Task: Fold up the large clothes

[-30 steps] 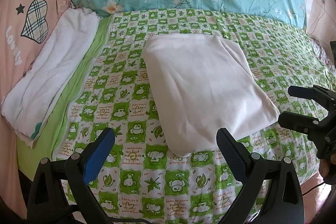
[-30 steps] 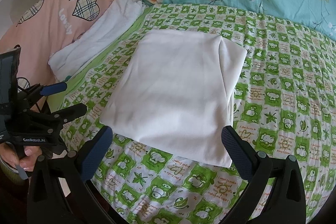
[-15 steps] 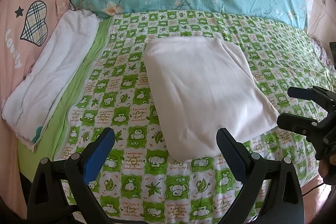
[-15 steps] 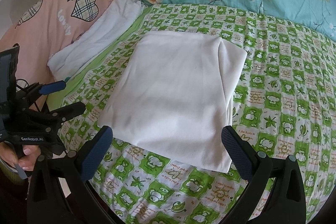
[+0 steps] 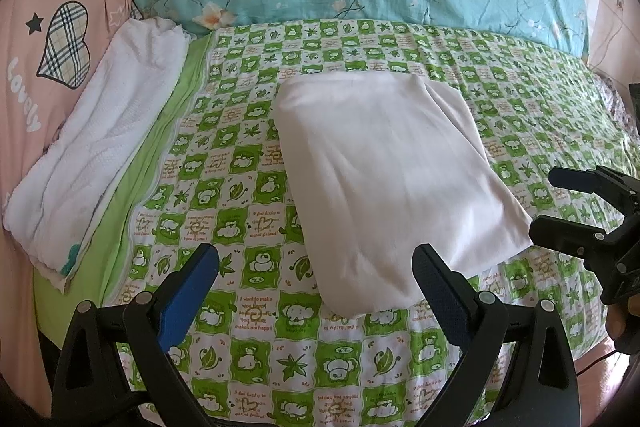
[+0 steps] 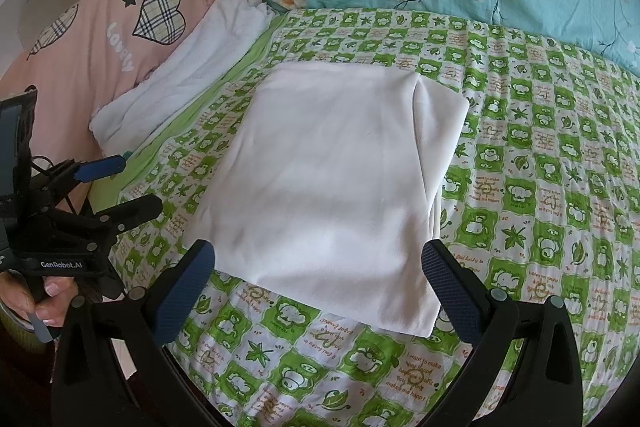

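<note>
Both your grippers have eased back slightly; the folded white garment (image 6: 336, 187) lies flat at frame centre on the green checked bedspread (image 6: 540, 195), untouched. Left gripper (image 5: 316, 283) and right gripper (image 6: 318, 275) hover with fingers spread wide, empty. Bedspread lies bare to the garment's right; a white towel (image 5: 100, 143) lies left
</note>
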`<state>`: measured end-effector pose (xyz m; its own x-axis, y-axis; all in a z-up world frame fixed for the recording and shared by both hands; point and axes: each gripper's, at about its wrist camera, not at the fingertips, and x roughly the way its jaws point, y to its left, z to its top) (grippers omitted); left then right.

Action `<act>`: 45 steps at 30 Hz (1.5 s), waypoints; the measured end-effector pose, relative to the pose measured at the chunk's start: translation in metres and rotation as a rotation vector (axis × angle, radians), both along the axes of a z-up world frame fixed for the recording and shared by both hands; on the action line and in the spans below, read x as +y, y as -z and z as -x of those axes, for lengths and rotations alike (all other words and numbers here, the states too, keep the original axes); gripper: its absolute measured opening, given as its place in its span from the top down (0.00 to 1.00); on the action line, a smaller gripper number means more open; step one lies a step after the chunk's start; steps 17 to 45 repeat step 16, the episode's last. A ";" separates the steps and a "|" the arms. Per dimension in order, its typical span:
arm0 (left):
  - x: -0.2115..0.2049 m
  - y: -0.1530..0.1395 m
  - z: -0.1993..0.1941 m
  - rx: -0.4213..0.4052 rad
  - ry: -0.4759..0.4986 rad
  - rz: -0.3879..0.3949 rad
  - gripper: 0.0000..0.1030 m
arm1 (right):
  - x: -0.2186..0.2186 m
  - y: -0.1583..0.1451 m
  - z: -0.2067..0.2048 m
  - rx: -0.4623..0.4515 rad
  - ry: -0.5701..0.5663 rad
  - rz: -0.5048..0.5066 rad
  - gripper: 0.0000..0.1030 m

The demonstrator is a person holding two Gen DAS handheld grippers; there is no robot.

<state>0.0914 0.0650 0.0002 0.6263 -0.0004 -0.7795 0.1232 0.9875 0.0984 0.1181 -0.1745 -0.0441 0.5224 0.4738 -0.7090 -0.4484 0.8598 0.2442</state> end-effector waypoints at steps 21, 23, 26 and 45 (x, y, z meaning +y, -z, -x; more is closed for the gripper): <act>-0.001 0.002 -0.013 0.019 -0.007 -0.001 0.05 | -0.008 0.008 -0.014 0.023 0.022 -0.018 0.00; -0.001 0.002 -0.013 0.019 -0.007 -0.001 0.05 | -0.008 0.008 -0.014 0.023 0.022 -0.018 0.00; -0.001 0.002 -0.013 0.019 -0.007 -0.001 0.05 | -0.008 0.008 -0.014 0.023 0.022 -0.018 0.00; -0.001 0.002 -0.013 0.019 -0.007 -0.001 0.05 | -0.008 0.008 -0.014 0.023 0.022 -0.018 0.00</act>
